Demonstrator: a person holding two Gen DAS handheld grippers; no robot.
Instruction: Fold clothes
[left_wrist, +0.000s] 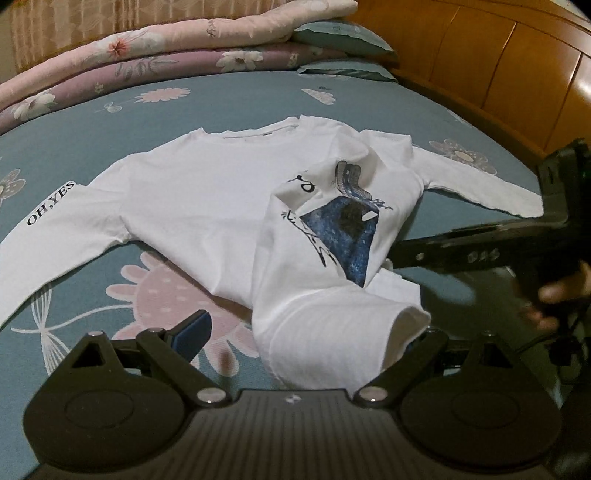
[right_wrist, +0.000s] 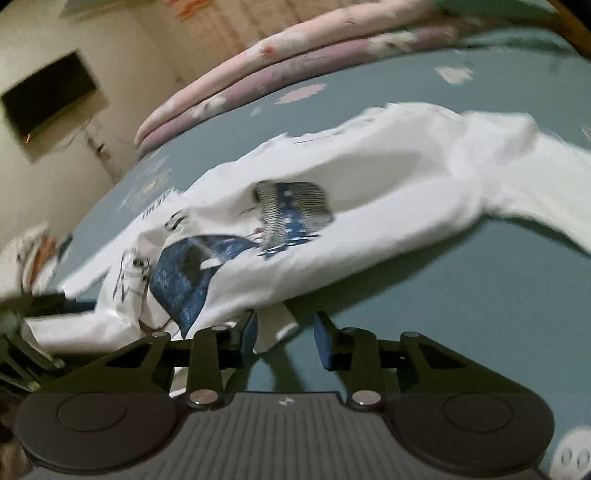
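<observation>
A white long-sleeved shirt (left_wrist: 199, 199) with a blue print (left_wrist: 347, 236) lies on the blue floral bed sheet (left_wrist: 110, 110), its lower part flipped up so the print shows. Its left sleeve reads "OH,YES" (left_wrist: 50, 205). My left gripper (left_wrist: 306, 332) is open, and a bunched fold of the shirt's hem lies between its fingers, covering the right one. My right gripper (right_wrist: 284, 336) is open, with a corner of the shirt (right_wrist: 369, 184) lying between its fingers. In the left wrist view the right gripper (left_wrist: 498, 251) reaches in from the right beside the shirt.
Folded pink and purple floral quilts (left_wrist: 147, 55) and teal pillows (left_wrist: 340, 37) lie at the far side of the bed. A wooden headboard (left_wrist: 498, 55) rises at the right. A dark wall screen (right_wrist: 48, 96) hangs beyond the bed. More cloth (right_wrist: 33, 258) lies at the left.
</observation>
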